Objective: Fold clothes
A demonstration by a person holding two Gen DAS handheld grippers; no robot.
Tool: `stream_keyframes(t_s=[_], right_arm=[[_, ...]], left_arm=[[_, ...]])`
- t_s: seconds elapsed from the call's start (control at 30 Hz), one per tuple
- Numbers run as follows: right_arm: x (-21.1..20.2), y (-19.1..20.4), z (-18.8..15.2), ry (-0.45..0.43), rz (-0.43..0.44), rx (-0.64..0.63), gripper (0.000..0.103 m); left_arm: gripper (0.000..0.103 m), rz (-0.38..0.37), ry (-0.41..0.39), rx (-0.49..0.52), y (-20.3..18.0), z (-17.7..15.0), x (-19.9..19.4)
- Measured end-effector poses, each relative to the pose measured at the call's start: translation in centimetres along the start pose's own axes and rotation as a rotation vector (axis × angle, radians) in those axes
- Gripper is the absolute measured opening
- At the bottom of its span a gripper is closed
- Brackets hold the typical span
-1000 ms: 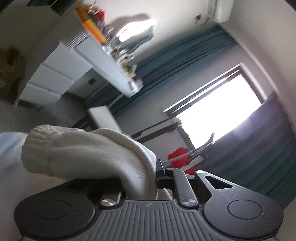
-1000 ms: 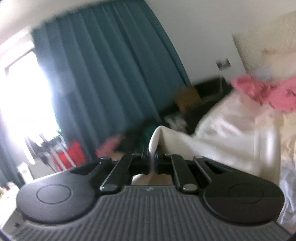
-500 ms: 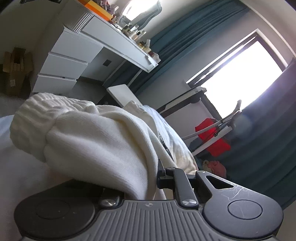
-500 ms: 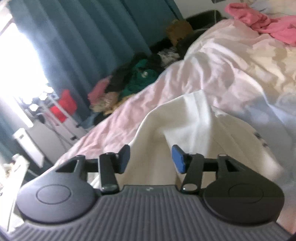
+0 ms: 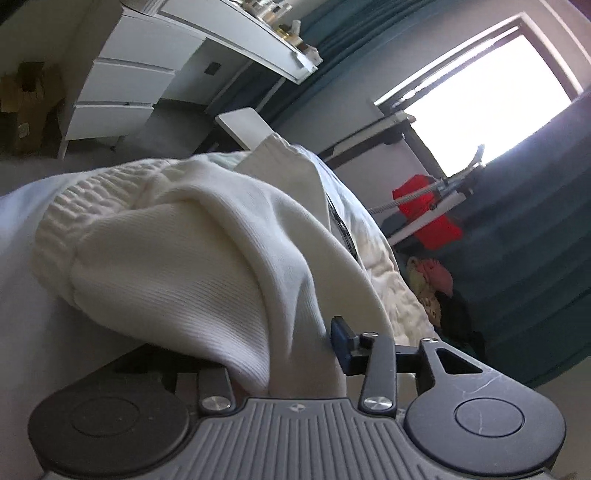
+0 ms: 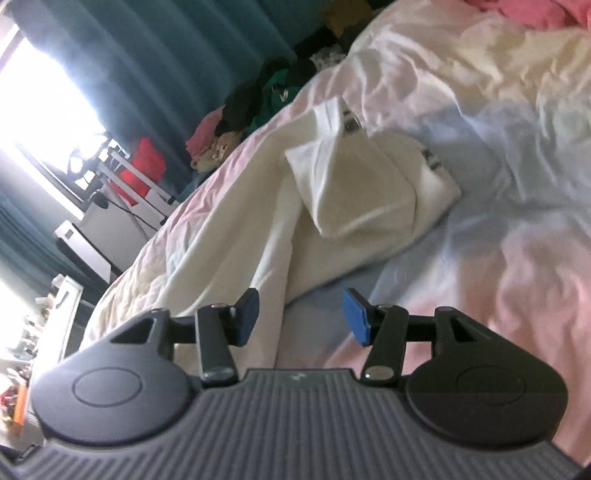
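A cream-white knit garment with a ribbed cuff lies bunched on the bed right in front of my left gripper. Its cloth drapes between the fingers and hides the left one; the right blue pad stands apart from the cloth, so the jaws look open. In the right wrist view the same garment lies partly folded on the pale bedsheet. My right gripper is open and empty, just short of the garment's near edge.
A pile of other clothes lies at the bed's far edge by teal curtains. Pink clothes lie at the top right. A white dresser, a bright window and a red object stand beyond the bed.
My right gripper let go of the garment, opened, and drew back as the garment settled on the bed. My left gripper lowered toward the bed and its jaws spread apart.
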State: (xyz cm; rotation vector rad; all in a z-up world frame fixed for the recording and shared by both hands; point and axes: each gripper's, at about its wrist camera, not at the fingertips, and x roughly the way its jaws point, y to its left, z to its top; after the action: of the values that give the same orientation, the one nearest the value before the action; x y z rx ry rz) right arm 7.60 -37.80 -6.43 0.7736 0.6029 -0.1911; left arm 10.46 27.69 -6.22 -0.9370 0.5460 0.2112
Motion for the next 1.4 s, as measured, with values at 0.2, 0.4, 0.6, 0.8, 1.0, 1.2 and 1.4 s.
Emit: stream_keyframes(t_s=[0.2,0.4,0.6,0.8,1.0,1.2,1.4], right_arm=[[0.4,0.4,-0.4,0.031,0.036,-0.007,0.054],[0.9,0.6,-0.8,0.056,0.015,-0.016,0.054],[0.9,1.0,-0.5,0.039,0.001,-0.039,0.054],[-0.1,1.3,-0.5,-0.005,0.011,-0.057,0.054],[-0.4,0.5,0.0,-0.034,0.028,0.005,0.054],[-0.1,-1.1,0.1,-0.059,-0.001,0.110,0.054],[0.5,-2.1,0.5,-0.082,-0.018,0.146,0.054]], left_arm=[[0.046,0.002,0.059,-0.062,0.9,-1.3,0.4],[0.046,0.018,0.126,-0.050,0.9,-4.3,-0.5],[0.048,0.114,0.200,0.272,-2.3,-10.2,-1.7],[0.056,0.040,0.171,0.741,-8.3,-15.7,-2.7],[0.055,-0.152,0.181,1.102,-14.1,-22.1,-0.6],[0.053,-0.312,0.251,1.340,-18.6,-31.3,2.7],[0.053,-0.413,0.293,1.470,-20.9,-37.8,5.4]])
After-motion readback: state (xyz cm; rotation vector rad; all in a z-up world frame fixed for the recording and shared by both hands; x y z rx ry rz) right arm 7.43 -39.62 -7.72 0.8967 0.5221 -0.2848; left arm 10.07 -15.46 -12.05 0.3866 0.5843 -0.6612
